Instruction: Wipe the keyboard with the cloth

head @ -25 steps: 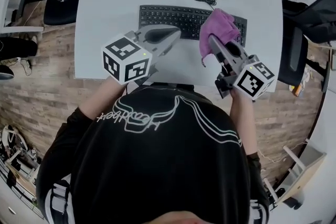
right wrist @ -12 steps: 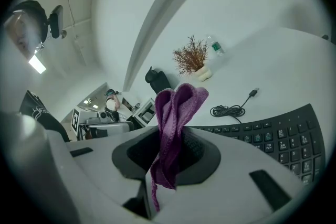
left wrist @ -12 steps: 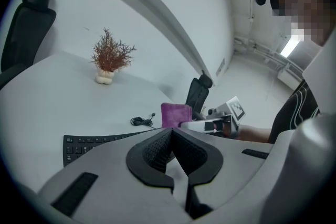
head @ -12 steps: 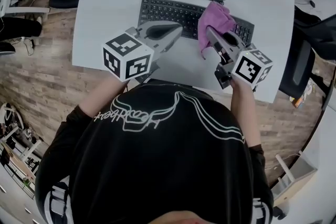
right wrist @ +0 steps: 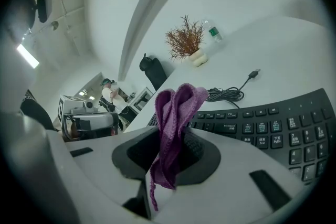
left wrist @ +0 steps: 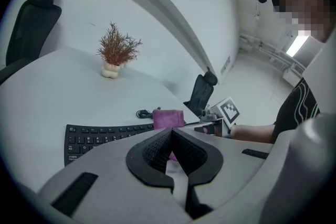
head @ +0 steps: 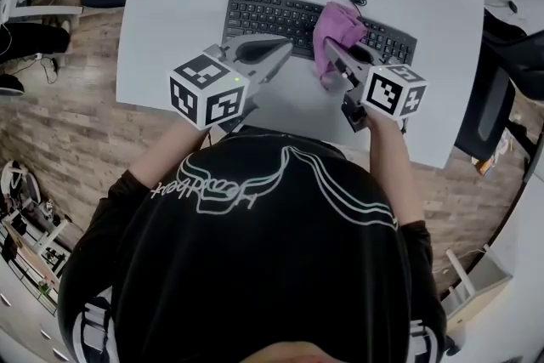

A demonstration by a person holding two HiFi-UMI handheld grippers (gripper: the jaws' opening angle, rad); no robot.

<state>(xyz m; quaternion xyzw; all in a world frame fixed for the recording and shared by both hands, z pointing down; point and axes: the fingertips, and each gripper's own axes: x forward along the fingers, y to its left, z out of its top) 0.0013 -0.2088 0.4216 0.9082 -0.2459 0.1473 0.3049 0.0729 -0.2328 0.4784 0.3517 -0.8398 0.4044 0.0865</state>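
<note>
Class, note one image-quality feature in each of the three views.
Head view: wide-angle lens bows the table edges; light even. Left gripper view: dark round border, mosaic patch top right, keyboard sharp. Right gripper view: same round border; cloth in the jaws is crisp.

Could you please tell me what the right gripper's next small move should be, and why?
Probably sweep the right gripper leftward along the black keyboard: its jaws are shut on the purple cloth, which sits over its middle, and keys to its left lie uncovered.
</note>
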